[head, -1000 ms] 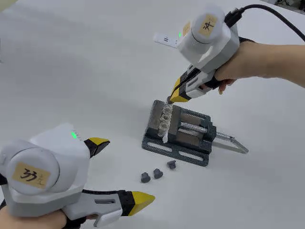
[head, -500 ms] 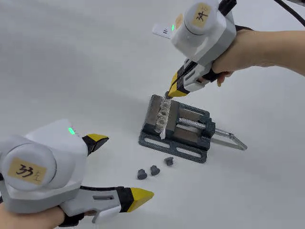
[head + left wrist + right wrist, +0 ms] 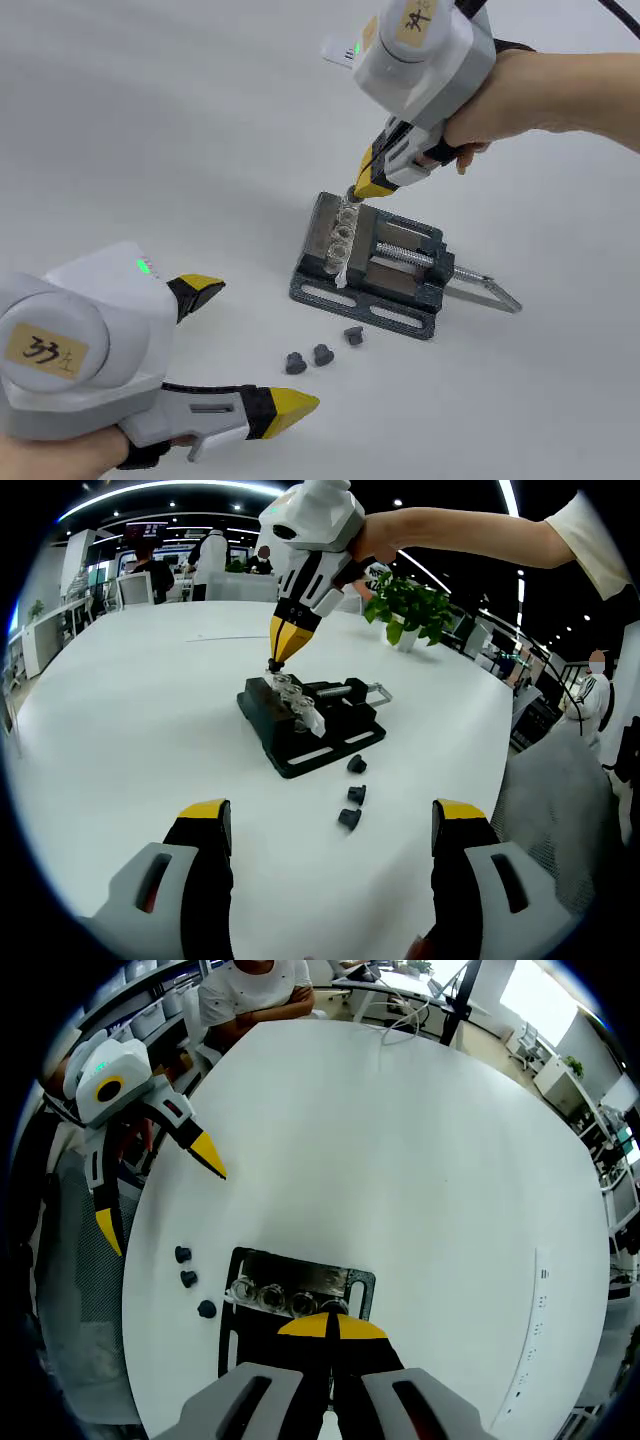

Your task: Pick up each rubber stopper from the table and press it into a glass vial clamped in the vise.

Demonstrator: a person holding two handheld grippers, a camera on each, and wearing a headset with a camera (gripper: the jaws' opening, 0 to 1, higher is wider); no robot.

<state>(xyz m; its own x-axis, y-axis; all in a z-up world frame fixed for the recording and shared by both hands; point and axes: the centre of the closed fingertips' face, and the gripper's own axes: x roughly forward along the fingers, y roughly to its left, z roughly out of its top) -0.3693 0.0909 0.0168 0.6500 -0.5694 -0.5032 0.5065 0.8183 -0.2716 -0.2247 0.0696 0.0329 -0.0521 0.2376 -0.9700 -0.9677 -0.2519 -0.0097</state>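
Observation:
A dark vise stands mid-table and clamps a row of glass vials. My right gripper is shut, with a small dark rubber stopper at its yellow tips, right on the far vial. The left gripper view shows those tips meeting the vials. Three loose grey stoppers lie in front of the vise; they also show between my left gripper's fingers. My left gripper hovers open and empty near the table's front. In the right gripper view the shut gripper covers the end of the vial row.
The vise's screw handle sticks out to the right. A white card lies at the far side. A potted plant stands beyond the vise. A seated person is at the table's far edge.
My right gripper has stayed at the far vial, standing a little steeper over it. The left gripper has barely moved; the head camera shifted slightly.

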